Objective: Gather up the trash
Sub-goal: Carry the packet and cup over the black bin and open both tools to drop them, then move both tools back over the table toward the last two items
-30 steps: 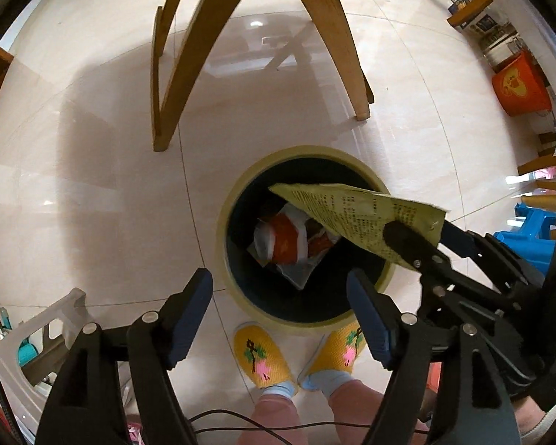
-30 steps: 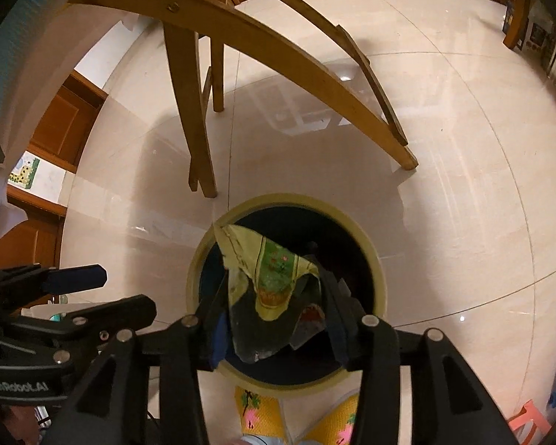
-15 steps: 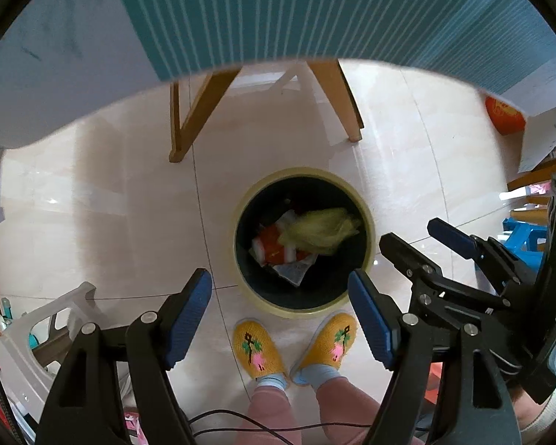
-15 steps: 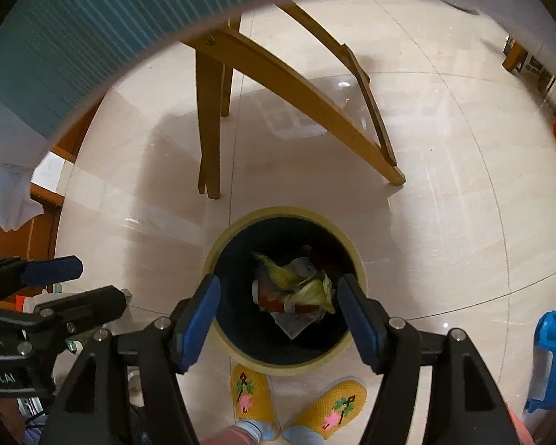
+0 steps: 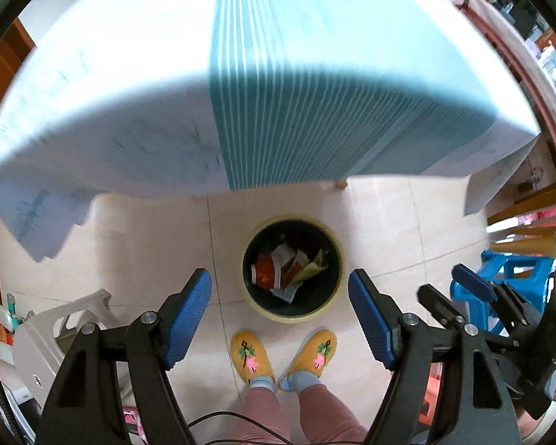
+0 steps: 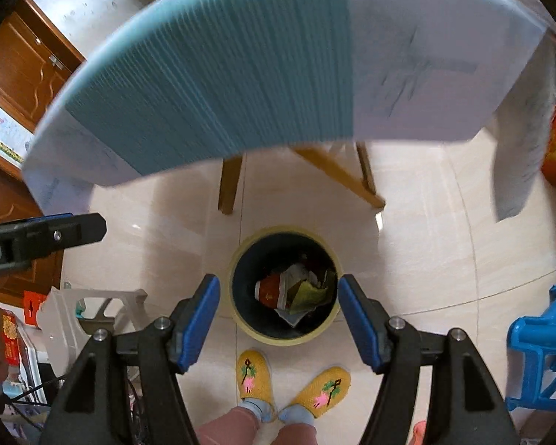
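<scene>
both the left gripper (image 5: 280, 311) and the right gripper (image 6: 275, 319) stood wide and empty, the trash bin (image 5: 293, 320) directly below between them, the surface (image 5: 315, 74) ahead.

We see a teal-striped and white tablecloth (image 5: 278, 85) above the dark bin (image 5: 337, 256) with its pale yellow rim; inside the bin, red, white and yellow-green wrappers (image 6: 296, 291); below the bin, yellow slippers (image 6: 254, 374) with pink-and-green flowers; right of the bin, a blue stool (image 6: 537, 345)

Right tool (image 6: 275, 315) emptied; wrapper (image 6: 307, 294) seemingly in bin (image 6: 241, 319).
</scene>
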`<state>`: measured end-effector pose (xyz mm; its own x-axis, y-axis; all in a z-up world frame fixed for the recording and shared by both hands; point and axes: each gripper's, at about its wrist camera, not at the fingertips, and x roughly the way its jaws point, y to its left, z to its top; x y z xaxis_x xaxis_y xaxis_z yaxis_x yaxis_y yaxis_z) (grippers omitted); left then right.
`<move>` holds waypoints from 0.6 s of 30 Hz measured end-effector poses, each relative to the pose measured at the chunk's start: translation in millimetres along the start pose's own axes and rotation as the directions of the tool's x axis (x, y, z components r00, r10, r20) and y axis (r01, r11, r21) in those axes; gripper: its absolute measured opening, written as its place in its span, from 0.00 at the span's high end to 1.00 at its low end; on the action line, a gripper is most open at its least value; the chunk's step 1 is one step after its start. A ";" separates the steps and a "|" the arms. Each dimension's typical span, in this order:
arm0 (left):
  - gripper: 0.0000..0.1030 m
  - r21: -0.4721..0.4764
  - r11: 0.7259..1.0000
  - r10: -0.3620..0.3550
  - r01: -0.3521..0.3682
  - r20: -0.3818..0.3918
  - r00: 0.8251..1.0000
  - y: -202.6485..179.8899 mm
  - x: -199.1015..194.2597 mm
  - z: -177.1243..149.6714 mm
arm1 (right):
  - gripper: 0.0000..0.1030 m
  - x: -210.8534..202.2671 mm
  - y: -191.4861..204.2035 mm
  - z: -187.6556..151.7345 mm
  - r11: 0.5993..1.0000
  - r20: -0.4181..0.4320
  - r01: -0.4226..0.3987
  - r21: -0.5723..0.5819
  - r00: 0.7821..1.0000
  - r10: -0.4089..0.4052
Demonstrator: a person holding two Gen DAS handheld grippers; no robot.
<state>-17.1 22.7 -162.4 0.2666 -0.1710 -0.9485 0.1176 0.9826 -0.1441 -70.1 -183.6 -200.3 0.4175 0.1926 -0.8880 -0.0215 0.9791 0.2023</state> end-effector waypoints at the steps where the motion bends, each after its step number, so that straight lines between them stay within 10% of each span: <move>1: 0.28 -0.003 1.000 -0.002 0.002 0.012 1.000 0.2 -10.6 2.0 | 0.36 -9.6 -0.8 4.4 1.000 0.010 0.002 0.000 1.000 -0.002; 18: 0.26 -0.042 0.998 0.054 -0.045 0.249 0.967 -21.4 -182.5 41.1 | 0.35 -160.0 34.2 83.5 0.991 0.234 -0.075 -0.112 0.967 0.100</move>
<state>-29.0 29.9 25.3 0.5024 -0.1304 -0.8548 0.0651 0.9915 -0.1130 -61.8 -186.4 -16.8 0.6139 0.2689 -0.7422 -0.1549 0.9630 0.2207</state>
